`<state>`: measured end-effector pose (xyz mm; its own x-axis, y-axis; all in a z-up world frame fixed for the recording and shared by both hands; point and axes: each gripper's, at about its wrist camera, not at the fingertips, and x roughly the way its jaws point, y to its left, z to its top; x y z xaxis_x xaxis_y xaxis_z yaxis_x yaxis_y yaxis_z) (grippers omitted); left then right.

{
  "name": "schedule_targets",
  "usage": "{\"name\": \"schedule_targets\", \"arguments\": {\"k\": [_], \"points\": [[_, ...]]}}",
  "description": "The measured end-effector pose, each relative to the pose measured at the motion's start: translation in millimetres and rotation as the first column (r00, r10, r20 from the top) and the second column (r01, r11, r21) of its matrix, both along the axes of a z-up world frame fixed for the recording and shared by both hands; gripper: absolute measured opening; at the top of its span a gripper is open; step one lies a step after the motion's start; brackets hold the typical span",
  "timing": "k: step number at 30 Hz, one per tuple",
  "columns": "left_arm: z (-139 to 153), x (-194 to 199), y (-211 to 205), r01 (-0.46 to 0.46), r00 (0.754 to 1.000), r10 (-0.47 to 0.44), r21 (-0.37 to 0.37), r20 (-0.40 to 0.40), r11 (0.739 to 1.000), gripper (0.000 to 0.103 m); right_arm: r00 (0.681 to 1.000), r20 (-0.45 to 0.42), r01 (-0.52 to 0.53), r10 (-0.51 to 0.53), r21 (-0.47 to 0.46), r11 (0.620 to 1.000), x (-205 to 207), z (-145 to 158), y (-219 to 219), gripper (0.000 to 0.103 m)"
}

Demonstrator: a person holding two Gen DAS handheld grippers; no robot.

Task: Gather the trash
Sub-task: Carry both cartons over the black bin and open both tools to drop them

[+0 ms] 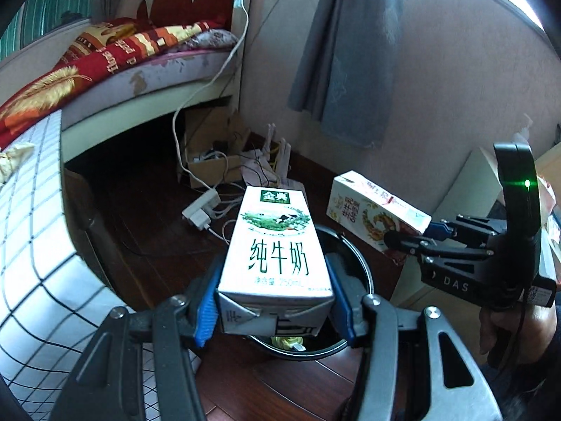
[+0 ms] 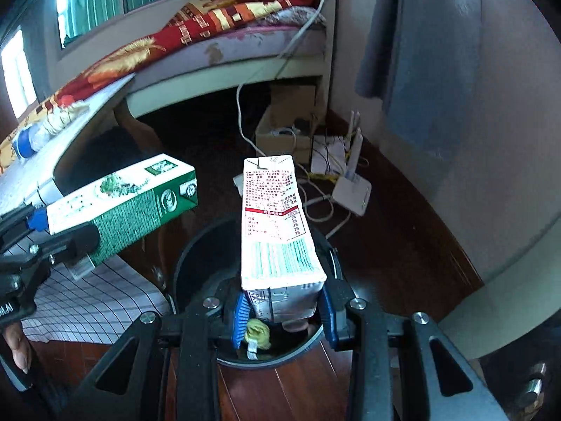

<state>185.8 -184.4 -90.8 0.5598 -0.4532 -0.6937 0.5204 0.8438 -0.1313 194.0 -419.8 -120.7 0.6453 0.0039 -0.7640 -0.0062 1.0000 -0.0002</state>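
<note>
My left gripper (image 1: 275, 307) is shut on a white and green milk carton (image 1: 275, 245) and holds it above the black trash bin (image 1: 364, 273) on the floor. My right gripper (image 2: 284, 312) is shut on a white and red drink carton (image 2: 277, 224), also above the trash bin (image 2: 196, 263). Crumpled yellow trash (image 2: 258, 333) lies in the bin. In the left wrist view the right gripper (image 1: 413, 236) holds its carton (image 1: 375, 215) at the right. In the right wrist view the left gripper (image 2: 56, 231) holds the green carton (image 2: 122, 207) at the left.
A checked cloth (image 1: 38, 263) covers a surface at the left, with a plastic bottle (image 2: 29, 138) on it. A bed with a red blanket (image 1: 105, 56) stands behind. A cardboard box (image 1: 210, 161), power strip (image 1: 201, 210), routers (image 2: 352, 189) and cables lie on the wooden floor. A grey curtain (image 1: 350, 52) hangs by the wall.
</note>
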Motion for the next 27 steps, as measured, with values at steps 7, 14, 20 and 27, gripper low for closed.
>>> {"name": "schedule_targets", "arguments": {"k": [7, 14, 20, 27], "points": [[-26, 9, -16, 0.030, 0.998, -0.028, 0.036, -0.058, 0.999, 0.056, 0.998, -0.058, -0.009, 0.009, 0.010, 1.000, 8, -30, -8, 0.036], [-41, 18, -22, 0.039, 0.995, -0.034, 0.053, -0.093, 0.998, 0.056, 0.992, -0.118, -0.043, 0.045, 0.020, 0.999, 23, -58, -4, 0.036], [-53, 29, -23, 0.044, 0.991, -0.035, 0.071, -0.126, 0.997, 0.056, 0.982, -0.163, -0.091, 0.091, 0.010, 0.996, 32, -76, 7, 0.036], [-68, 36, -30, 0.071, 0.983, -0.056, 0.081, -0.176, 0.994, 0.057, 0.976, -0.188, -0.112, 0.111, 0.005, 0.994, 42, -85, 10, 0.037]]}}
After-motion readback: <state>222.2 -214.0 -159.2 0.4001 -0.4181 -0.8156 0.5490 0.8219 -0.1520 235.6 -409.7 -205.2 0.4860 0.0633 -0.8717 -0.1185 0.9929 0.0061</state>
